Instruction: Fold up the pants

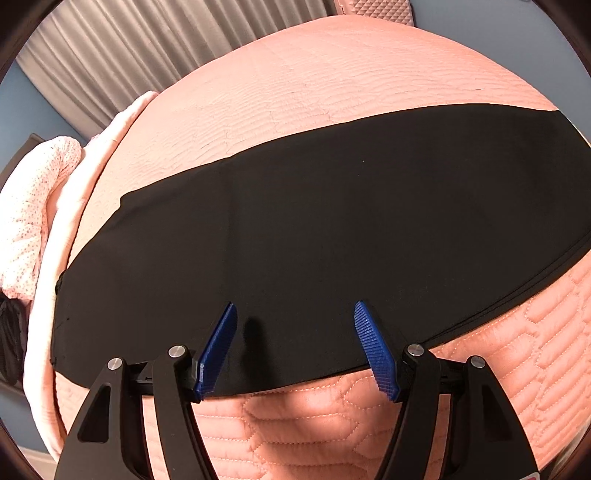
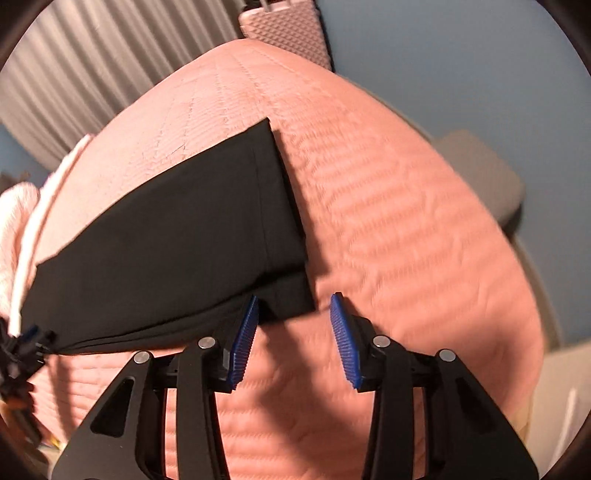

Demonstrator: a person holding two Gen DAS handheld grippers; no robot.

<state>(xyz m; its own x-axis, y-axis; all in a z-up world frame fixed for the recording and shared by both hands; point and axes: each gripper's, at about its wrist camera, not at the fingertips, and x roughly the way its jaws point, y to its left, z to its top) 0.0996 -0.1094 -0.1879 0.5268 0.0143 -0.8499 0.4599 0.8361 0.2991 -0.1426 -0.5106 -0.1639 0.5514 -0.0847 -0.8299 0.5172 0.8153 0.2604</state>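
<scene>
We are in a bedroom of a home. We see a bed under a quilted salmon-pink bedspread [image 1: 332,85], a padded pink headboard [image 2: 284,29] at its far end, pleated grey curtains [image 1: 122,51] along a blue wall [image 2: 461,66], and a pale speckled blanket [image 1: 33,206] bunched at the bed's edge.

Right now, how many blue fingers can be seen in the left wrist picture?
2. One finger is at lower left, over the near edge of the black pants. The other finger is at lower right, also over that edge. They stand apart, gripping nothing.
</scene>
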